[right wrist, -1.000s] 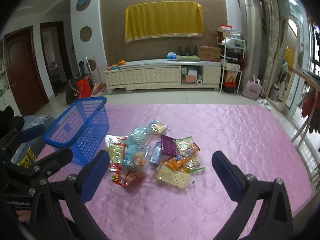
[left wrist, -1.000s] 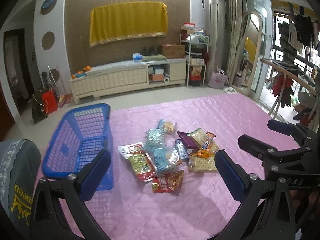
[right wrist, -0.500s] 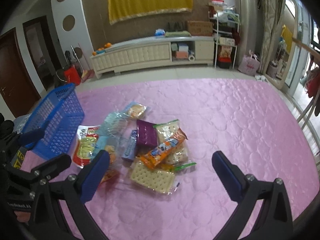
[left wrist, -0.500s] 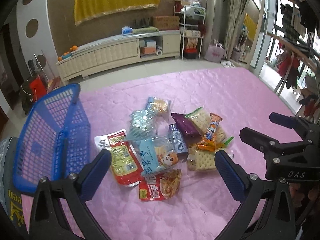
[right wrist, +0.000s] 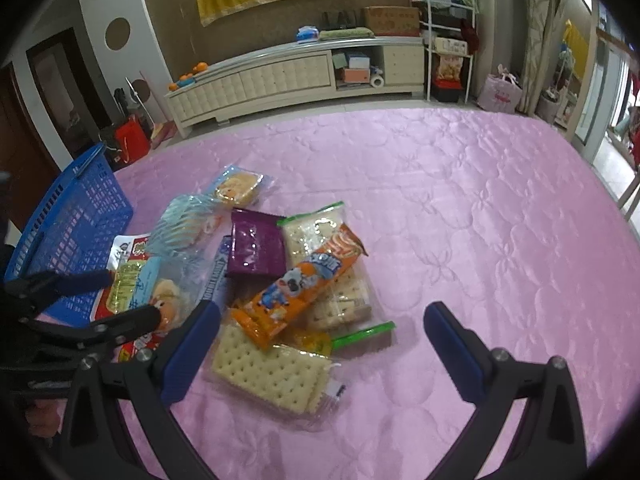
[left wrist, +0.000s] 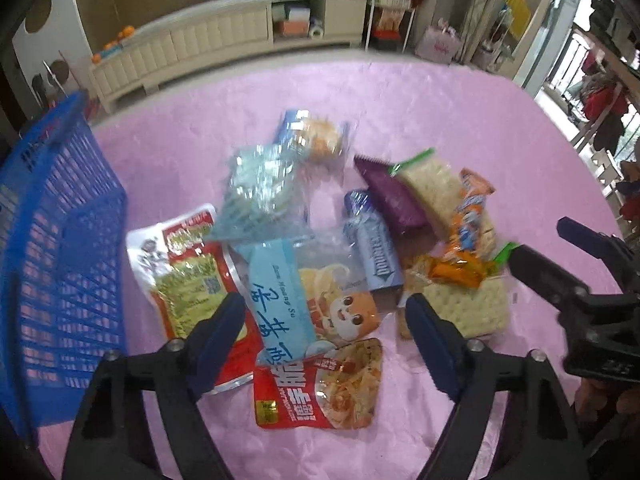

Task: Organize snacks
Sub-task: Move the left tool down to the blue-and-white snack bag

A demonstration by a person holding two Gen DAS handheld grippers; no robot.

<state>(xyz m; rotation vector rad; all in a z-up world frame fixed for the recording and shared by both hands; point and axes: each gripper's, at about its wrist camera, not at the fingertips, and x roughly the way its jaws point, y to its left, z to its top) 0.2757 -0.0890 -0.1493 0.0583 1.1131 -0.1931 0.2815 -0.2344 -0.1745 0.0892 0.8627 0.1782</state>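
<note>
Pink quilted bed cover (right wrist: 460,208) carries all. Blue basket (left wrist: 60,248) at its left edge; what's inside I can't tell thru the mesh. Snack pile (right wrist: 276,280) mid-cover, cracker pack (right wrist: 268,372) nearest me; right half + far edge of cover bare. My left gripper (left wrist: 326,332) closing w/ blue cartoon bag (left wrist: 304,304) between fingers, not pressed yet. My right gripper (right wrist: 320,340) apart over crackers, nothing held

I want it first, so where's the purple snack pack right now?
In the right wrist view the purple pack lies mid-pile on the pink cover, left of the orange wrapper.
</note>
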